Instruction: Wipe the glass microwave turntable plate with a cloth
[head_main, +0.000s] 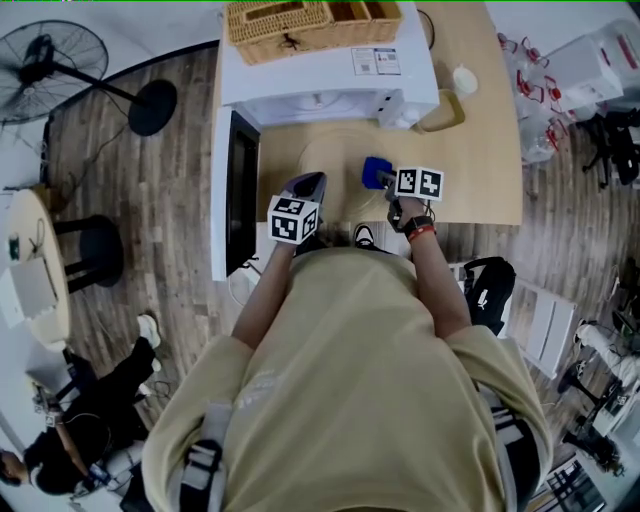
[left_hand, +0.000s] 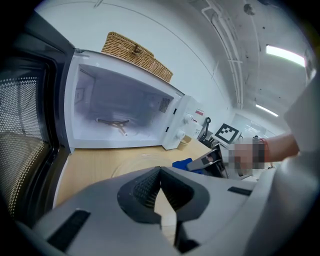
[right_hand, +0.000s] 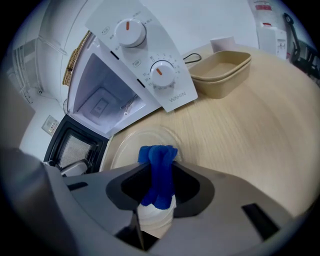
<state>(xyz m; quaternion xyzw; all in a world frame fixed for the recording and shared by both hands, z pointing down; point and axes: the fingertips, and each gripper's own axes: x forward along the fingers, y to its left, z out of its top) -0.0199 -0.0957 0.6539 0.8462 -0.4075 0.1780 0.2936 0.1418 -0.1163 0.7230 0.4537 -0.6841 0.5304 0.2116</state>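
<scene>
Right gripper view gives you the glass plate (right_hand: 131, 146) lying flat on the wooden table (right_hand: 240, 125), just in front of the open microwave (right_hand: 150, 65). It sits outside the cavity, likely so its whole face can be reached. Your right gripper (right_hand: 159, 169) is clenched on the blue cloth (right_hand: 158, 156). A bunched wad pokes past the tips over the plate's near rim, probably bunched to serve as a wiping pad. Your left gripper (left_hand: 160, 172) grasps nothing, with its jaws closed tip to tip. It hovers low beside the plate, apparently placed to steady it.

You cannot tell whether the cloth touches the glass, because the gripper body hides the plate's near edge. The clear plate barely shows in the head view, where your torso covers the table's near side.
</scene>
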